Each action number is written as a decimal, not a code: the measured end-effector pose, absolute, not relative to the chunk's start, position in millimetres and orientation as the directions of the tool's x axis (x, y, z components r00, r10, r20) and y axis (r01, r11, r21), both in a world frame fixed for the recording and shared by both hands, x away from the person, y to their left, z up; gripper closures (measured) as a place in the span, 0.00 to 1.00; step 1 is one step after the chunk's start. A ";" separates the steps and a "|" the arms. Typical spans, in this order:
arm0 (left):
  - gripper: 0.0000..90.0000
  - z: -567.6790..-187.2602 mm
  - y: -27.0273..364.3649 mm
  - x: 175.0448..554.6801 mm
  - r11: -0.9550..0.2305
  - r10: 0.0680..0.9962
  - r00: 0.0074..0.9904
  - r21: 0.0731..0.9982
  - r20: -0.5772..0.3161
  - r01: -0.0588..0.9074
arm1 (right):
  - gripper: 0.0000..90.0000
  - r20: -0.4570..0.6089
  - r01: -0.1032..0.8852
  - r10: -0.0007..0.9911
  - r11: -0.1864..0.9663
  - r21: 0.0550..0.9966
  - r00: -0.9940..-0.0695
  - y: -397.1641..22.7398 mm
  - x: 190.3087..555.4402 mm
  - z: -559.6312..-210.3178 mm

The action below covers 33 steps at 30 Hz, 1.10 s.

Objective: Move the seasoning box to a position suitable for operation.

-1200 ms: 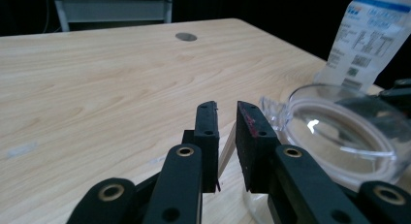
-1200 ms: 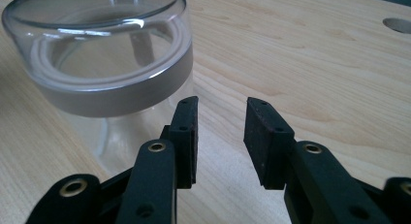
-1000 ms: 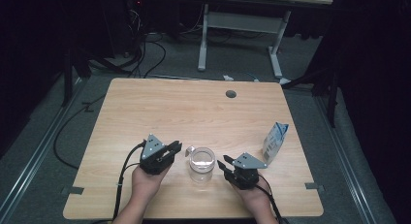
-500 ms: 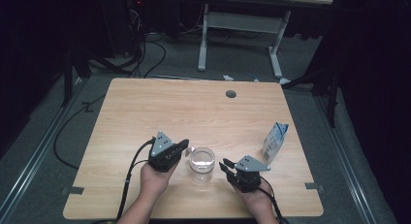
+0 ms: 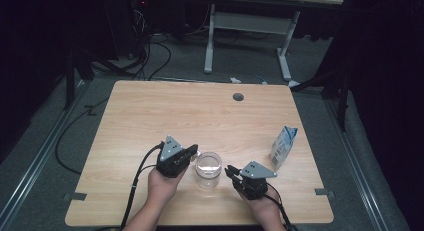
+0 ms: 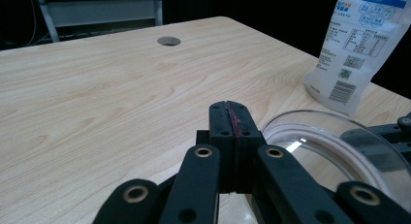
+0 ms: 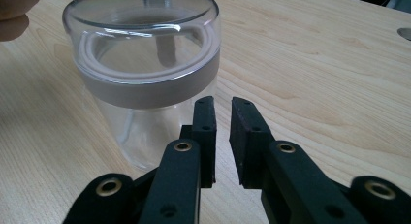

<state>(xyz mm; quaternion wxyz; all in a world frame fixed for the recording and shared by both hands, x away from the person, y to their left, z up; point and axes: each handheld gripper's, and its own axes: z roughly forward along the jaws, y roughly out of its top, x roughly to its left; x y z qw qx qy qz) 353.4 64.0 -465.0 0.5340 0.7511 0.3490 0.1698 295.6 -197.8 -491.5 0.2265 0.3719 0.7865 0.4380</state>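
The left claw (image 5: 192, 151) is pressed fully closed, empty, just left of the lidded clear jar (image 5: 208, 169) standing near-centre on the surface (image 5: 200, 116). The right claw (image 5: 231, 172), narrowed to a slit (its jaws have just been closing on nothing), waits just right. Nothing is gripped; judging by this, lid (image 7: 140, 20) and pouch (image 5: 283, 147) remain untouched.

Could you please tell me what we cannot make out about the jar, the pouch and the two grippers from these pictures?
- Jar: contents unclear; in the right gripper view clear walls and glare hide them.
- Jar base: cut off by the right gripper in its own view.
- Pouch: print too small in the high view; top cut by the edge in the left gripper view.
- Left gripper: whether it touches the jar; its own body hides this in the high view.
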 end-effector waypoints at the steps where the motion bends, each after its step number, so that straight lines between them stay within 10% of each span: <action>1: 1.00 -465.0 64.0 353.4 -0.186 0.706 0.699 0.921 -0.118 0.343 | 0.90 -0.030 0.387 0.783 0.340 0.857 -0.621 -197.8 295.6 -491.5; 33: 1.00 -466.3 63.5 351.5 -0.195 0.708 0.699 0.926 -0.096 0.324 | 0.99 -0.044 0.345 0.765 0.340 0.875 -0.643 -198.6 290.0 -485.0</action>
